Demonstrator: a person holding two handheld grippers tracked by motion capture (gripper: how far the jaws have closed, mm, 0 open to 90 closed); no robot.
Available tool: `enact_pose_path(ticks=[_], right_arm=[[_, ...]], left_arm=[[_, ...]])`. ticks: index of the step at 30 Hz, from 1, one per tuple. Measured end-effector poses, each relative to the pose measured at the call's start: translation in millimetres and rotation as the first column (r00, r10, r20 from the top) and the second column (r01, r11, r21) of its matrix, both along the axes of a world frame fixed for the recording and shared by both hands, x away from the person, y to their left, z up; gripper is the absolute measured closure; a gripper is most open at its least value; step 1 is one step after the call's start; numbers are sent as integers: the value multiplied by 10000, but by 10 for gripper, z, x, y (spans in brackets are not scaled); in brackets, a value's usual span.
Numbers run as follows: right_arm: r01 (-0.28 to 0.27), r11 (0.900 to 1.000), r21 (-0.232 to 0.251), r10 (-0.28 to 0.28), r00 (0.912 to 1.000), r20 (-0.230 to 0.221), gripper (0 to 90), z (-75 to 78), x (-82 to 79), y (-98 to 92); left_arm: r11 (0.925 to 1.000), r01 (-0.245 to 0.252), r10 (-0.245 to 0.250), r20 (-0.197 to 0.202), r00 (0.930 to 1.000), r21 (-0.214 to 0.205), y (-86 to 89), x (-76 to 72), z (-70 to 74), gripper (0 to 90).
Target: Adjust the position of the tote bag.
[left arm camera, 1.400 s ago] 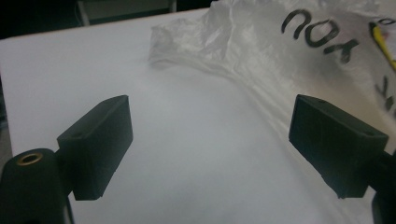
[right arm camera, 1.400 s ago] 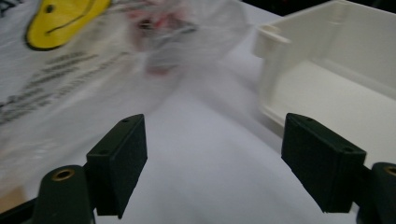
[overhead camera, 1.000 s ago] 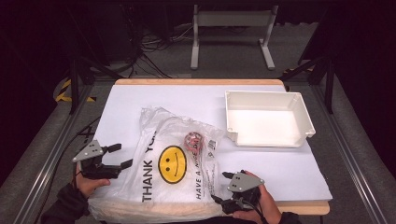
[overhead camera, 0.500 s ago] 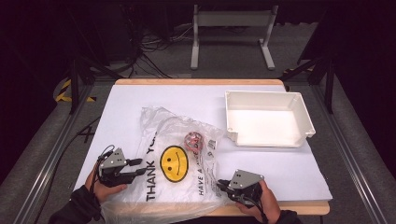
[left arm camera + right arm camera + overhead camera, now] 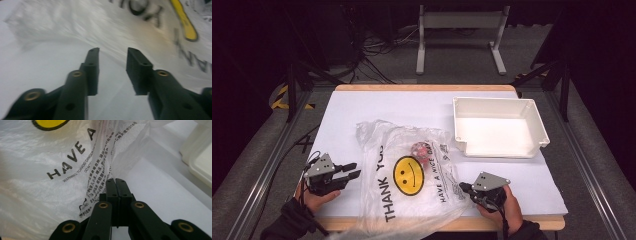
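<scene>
Right gripper point(image 5: 116, 180) clenched on the bag point(image 5: 45, 170) edge; left gripper point(image 5: 112, 53) released, just beside it.

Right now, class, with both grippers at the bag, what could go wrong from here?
1. The right gripper is shut on the bag edge; thin film could tear or slip if pulled.
2. The left gripper has no film between its pads; closing there may miss.
3. The red thing inside could roll out.

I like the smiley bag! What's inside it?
Through the thin plastic bag a small round reddish thing shows, just above the smiley face. The plastic blurs it, so what it is stays unclear, and the crumpled folds could hide anything else inside.
</scene>
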State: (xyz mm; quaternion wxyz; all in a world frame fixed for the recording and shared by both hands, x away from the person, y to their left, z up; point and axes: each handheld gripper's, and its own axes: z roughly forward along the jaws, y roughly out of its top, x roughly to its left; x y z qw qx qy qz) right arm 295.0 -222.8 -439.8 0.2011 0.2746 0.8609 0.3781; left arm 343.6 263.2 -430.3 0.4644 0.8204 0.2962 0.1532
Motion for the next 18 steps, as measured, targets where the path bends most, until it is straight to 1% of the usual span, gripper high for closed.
enact_pose_path(ticks=[1,2,3,4,5,6,7,8,9,12,14,15,17,18], right_arm=[[115,9999,-25,-115,9999,55,900,5,7,-33],[223,9997,-27,-222,9997,84,900,8,14,-58],[378,9992,109,-379,9993,36,900,12,31,-100],[378,9992,109,-379,9993,36,900,12,31,-100],[535,9985,92,-536,9985,90,900,16,51,-129],[576,9983,80,-577,9983,102,900,17,61,-138],[576,9983,80,-577,9983,102,900,17,61,-138],[616,9981,36,-616,9980,147,900,16,70,-143],[674,9977,6,-674,9976,181,900,13,84,-148],[755,9971,-71,-753,9970,198,900,6,120,-158],[802,9967,-78,-800,9966,219,900,2,141,-162],[820,9966,-72,-818,9964,230,900,0,149,-163],[863,9962,-68,-861,9960,248,900,1,158,-164],[862,9963,-64,-860,9960,253,900,3,162,-166]], left_arm=[[10000,-87,86,-35,10000,-47,27,26,12,557],[9995,-305,306,112,9995,-82,48,48,21,532],[9986,-494,495,33,9988,-201,60,60,25,449],[9980,-575,576,56,9983,-250,88,88,34,449],[9968,-731,735,90,9973,-322,106,103,41,403],[9956,-865,870,144,9961,-362,127,120,48,378],[9943,-989,996,167,9949,-388,145,136,53,378],[9922,-1168,1174,142,9930,-426,163,156,56,351],[9917,-1196,1205,164,9926,-474,176,172,57,302],[9890,-1225,1238,100,9923,-827,198,264,81,262],[9884,-1253,1265,81,9919,-853,170,335,108,231],[9875,-1240,1254,85,9921,-972,145,390,131,223],[9888,-1206,1228,196,9922,-884,90,473,164,217],[9901,-1145,1162,163,9931,-814,50,523,177,215]])
